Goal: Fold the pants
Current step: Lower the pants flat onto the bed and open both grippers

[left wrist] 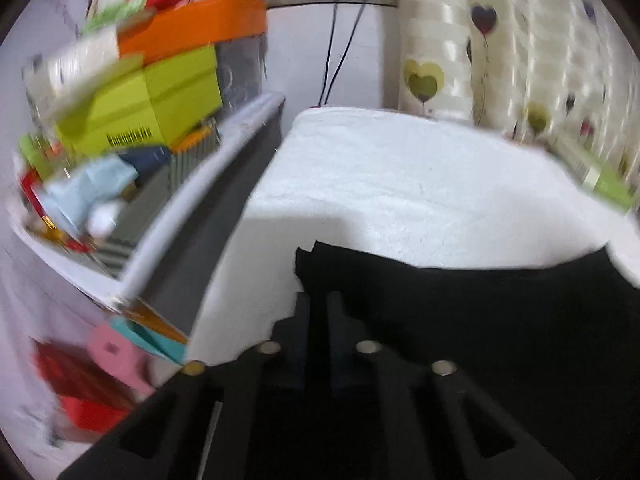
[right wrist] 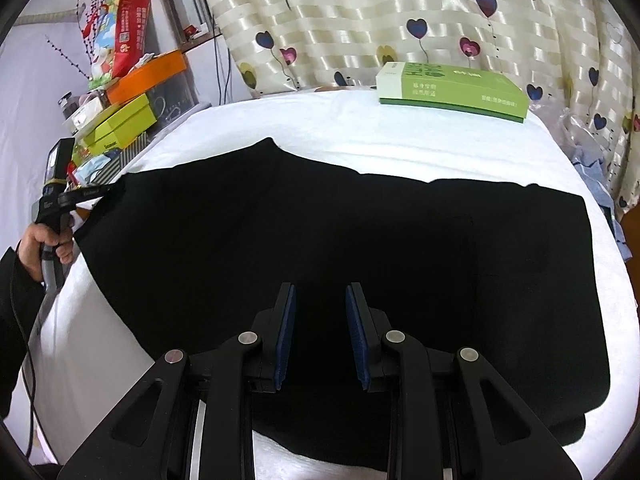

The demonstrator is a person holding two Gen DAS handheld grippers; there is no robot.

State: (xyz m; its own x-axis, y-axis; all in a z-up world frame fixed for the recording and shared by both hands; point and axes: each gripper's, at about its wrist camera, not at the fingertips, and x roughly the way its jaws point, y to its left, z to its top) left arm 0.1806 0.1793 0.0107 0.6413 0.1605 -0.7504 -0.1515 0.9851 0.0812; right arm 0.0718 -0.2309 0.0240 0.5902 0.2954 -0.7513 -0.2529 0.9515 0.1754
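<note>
Black pants lie spread across the white-covered table. In the right wrist view my right gripper hovers low over the pants' near middle, its blue pads wide apart with nothing between them. My left gripper, held by a hand, pinches the pants' far left corner. In the blurred left wrist view the left gripper has its fingers nearly together on the black cloth, whose corner sticks up past the tips.
A green box lies at the table's far edge before the heart-patterned curtain. A cluttered shelf with green and orange boxes stands to the left. Blue cloth hangs off the right side.
</note>
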